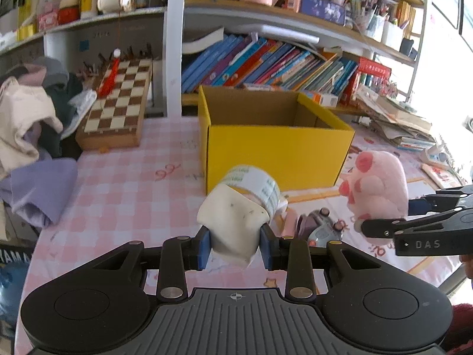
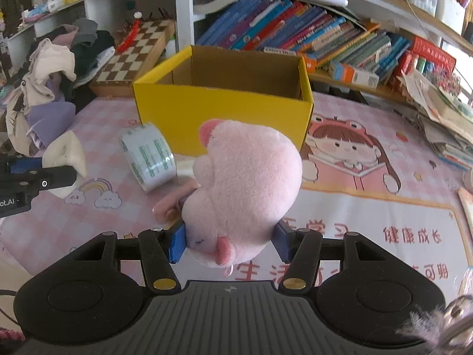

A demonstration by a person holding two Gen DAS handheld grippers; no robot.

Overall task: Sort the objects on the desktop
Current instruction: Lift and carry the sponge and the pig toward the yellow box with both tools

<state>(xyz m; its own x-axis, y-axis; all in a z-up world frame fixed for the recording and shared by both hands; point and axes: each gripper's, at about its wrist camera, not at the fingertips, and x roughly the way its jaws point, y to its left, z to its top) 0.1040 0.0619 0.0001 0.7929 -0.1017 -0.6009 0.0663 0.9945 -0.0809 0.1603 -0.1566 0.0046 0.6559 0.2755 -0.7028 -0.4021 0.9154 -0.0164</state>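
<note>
A cream cloth (image 1: 233,224) is clamped between the blue pads of the left gripper (image 1: 235,244), lifted clear of the table (image 1: 124,195), and a pink plush (image 2: 245,189) is clamped in the same way by the right gripper (image 2: 232,244), also off the surface. Both loads are held just in front of the yellow box (image 1: 275,153), whose open top shows bare cardboard inside; what lies on its floor cannot be told. A tape roll (image 2: 147,156) is left lying on the table near the box's front wall, between the two grippers, with a small toy car (image 1: 322,227) and a pinkish roll of something beside it. Farther out a chessboard (image 1: 118,103), a heap of clothes (image 1: 32,124) and shelves of books (image 1: 266,65) are seen. The likely step is judged to be carrying both items over the box rim. The cloth is gripped only by a fold, so it may slip free or drag on the rim if it is not raised enough. The plush bulges well past the pads and could be squeezed out. Since the grippers are close together, a collision over the box may be caused by moving both at once, and the tape roll could be knocked by a low pass.
</note>
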